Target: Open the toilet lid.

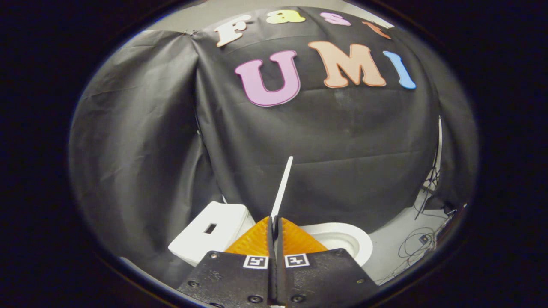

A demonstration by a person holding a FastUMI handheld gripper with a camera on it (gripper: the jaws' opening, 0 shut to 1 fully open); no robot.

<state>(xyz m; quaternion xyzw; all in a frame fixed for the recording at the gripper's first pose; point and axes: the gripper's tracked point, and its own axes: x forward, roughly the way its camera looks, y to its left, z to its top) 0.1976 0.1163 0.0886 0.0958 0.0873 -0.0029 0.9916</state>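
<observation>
The white toilet lid (282,188) is lifted and seen edge-on as a thin strip rising from between my fingertips. My gripper (275,220) is shut on the lid's edge, both fingers pressing on it from either side. To the right of the fingers, below the lid, lies the white toilet seat and bowl (344,239), uncovered. To the left of the fingers stands the white tank (214,231) with a dark rectangular slot in its top.
Black cloth (141,141) hangs close behind and around the toilet. On the pale floor to the right lie loose cables (417,244), and a thin dark stand (430,188) rises beside the cloth.
</observation>
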